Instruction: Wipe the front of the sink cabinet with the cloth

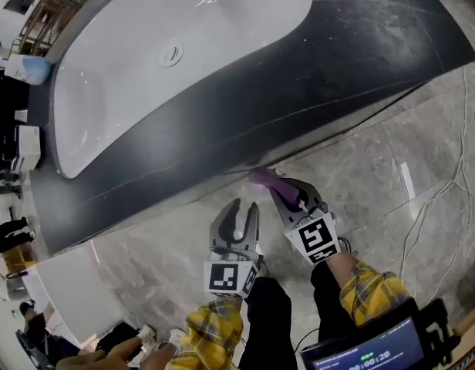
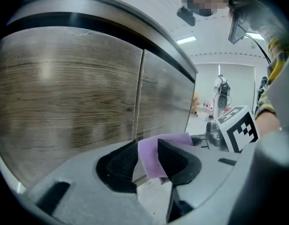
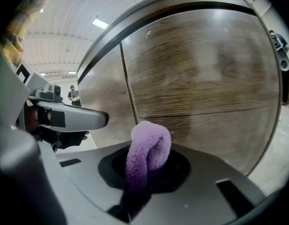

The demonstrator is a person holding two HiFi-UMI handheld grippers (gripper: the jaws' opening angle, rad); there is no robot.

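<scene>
The sink cabinet's front is wood-grain doors [image 2: 64,88] with a vertical seam, under a dark countertop [image 1: 361,45] with a white basin [image 1: 183,45]. In the right gripper view the same doors [image 3: 201,74] fill the frame close ahead. My right gripper [image 1: 277,185] is shut on a folded purple cloth [image 3: 149,149], whose end [image 1: 262,178] sits at the cabinet just below the countertop edge. My left gripper [image 1: 245,206] hangs beside it, lower left, open and holding nothing. Past its jaws [image 2: 147,144] the cloth [image 2: 170,139] shows, with the right gripper's marker cube [image 2: 238,130] beyond.
Grey marble floor tiles [image 1: 392,176] lie below the cabinet. White cables [image 1: 446,199] trail on the floor at right. A screen device [image 1: 368,349] sits at the lower right near my sleeves. Small items [image 1: 25,68] stand on the countertop's left end.
</scene>
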